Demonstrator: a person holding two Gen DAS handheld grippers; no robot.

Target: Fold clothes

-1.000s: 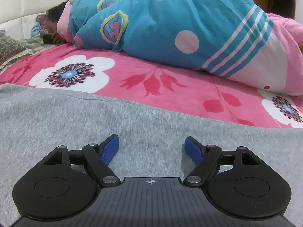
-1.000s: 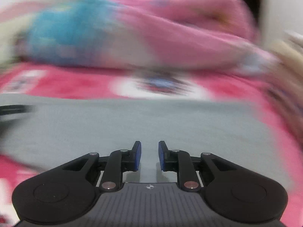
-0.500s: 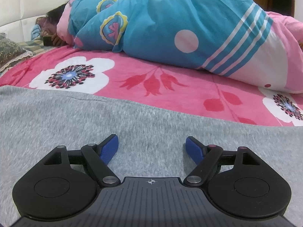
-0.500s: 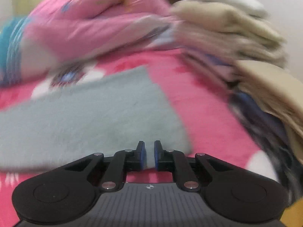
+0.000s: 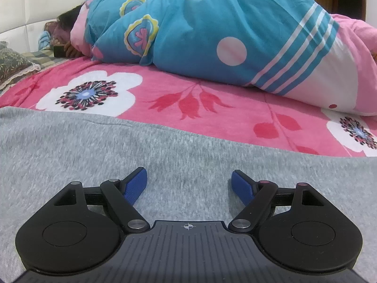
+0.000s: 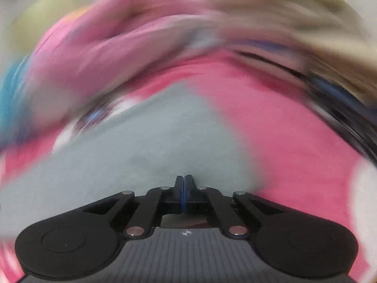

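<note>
One bed (image 5: 212,108) under everything, spread with a pink cover printed with big white flowers and red leaves, running across the middle of the left wrist view. Across the upper part of that frame, a bulky blue quilt (image 5: 212,23) with yellow-edged shapes, a pale dot and white stripes, turning pink at the upper right. At the upper left, just beside the quilt's end, a person's dark hair (image 5: 68,18) showing, with a patterned pillow (image 5: 14,63) at the far left edge.

Spread flat over the whole lower half of the left wrist view, the grey garment (image 5: 94,153), lying on the bed, its far edge slanting down toward the right. Seen again, heavily blurred, in the lower left and centre of the right wrist view (image 6: 141,146), pink bed cover to its right. In that frame's upper right, a smeared pile of beige clothes (image 6: 294,16); too blurred for detail.

At bottom centre, the left tool (image 5: 189,184), released, blue pads (image 5: 136,186) spread wide over the grey garment, nothing between them. At bottom centre of the other frame, the right tool (image 6: 184,184), just now closing and clenched, pads pressed flat together over the garment's near edge; impossible to say whether any fabric is pinched.
</note>
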